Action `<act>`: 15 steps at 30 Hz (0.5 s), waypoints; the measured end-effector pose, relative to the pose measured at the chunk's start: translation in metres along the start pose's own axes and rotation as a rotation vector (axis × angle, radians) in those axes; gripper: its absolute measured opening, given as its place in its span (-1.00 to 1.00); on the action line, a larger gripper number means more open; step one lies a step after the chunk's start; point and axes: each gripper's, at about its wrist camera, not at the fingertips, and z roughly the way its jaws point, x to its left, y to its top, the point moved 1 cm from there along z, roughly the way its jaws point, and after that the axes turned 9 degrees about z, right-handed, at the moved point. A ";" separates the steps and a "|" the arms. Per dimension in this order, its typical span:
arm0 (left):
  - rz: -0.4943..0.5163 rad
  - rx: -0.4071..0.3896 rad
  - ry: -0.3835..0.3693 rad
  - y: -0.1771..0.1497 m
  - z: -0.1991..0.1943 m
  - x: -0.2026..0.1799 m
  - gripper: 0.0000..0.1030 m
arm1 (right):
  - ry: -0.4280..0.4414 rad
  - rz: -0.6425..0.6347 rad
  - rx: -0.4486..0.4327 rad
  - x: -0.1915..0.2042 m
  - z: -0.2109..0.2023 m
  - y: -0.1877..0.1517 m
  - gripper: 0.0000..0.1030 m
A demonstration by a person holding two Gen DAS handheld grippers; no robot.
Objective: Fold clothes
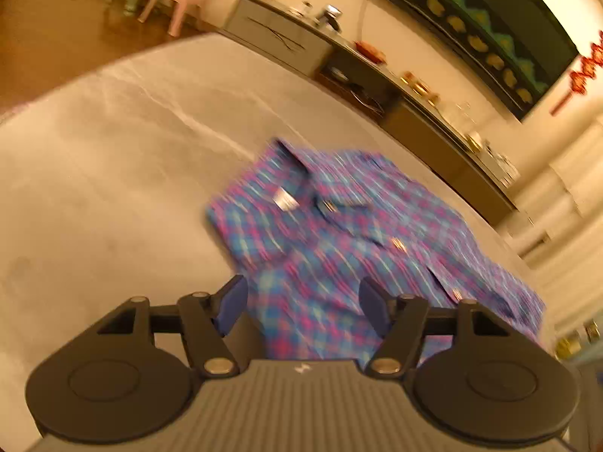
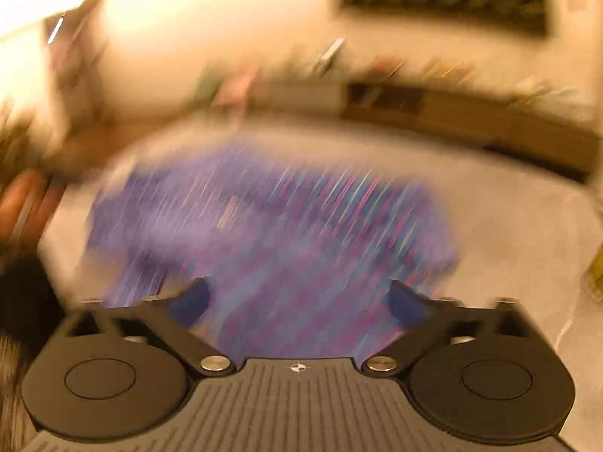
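The plaid shirt (image 1: pixel 339 233) lies compactly on the grey table (image 1: pixel 113 150), collar far, seemingly folded despite blur. Left gripper (image 1: pixel 303 301) and right gripper (image 2: pixel 297 301) hover near it, both spread wide and empty, perhaps for tidying an edge.

No readable text in either view.
Shirt (image 1: pixel 339 226) has a small white neck label (image 1: pixel 283 200), print too blurred to read; red wall hanging (image 1: pixel 582 71) far right, characters illegible; right wrist view is all motion blur.
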 end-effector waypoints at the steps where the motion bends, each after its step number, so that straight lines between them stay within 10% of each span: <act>1: 0.002 0.002 -0.004 -0.004 -0.001 -0.003 0.36 | -0.034 0.036 -0.018 -0.008 0.016 0.014 0.99; 8: 0.012 0.014 -0.002 -0.024 0.007 -0.018 0.28 | -0.255 0.057 0.036 -0.023 0.180 0.064 0.99; 11: 0.018 0.028 0.014 -0.025 0.015 -0.015 -0.48 | -0.203 0.107 0.134 -0.034 0.230 0.074 0.87; 13: 0.051 0.039 0.029 -0.023 0.019 -0.011 -0.85 | -0.165 0.141 0.201 -0.042 0.262 0.080 -0.82; 15: 0.078 0.034 0.034 -0.023 0.020 -0.008 -0.86 | -0.155 0.131 0.192 -0.042 0.277 0.093 -0.82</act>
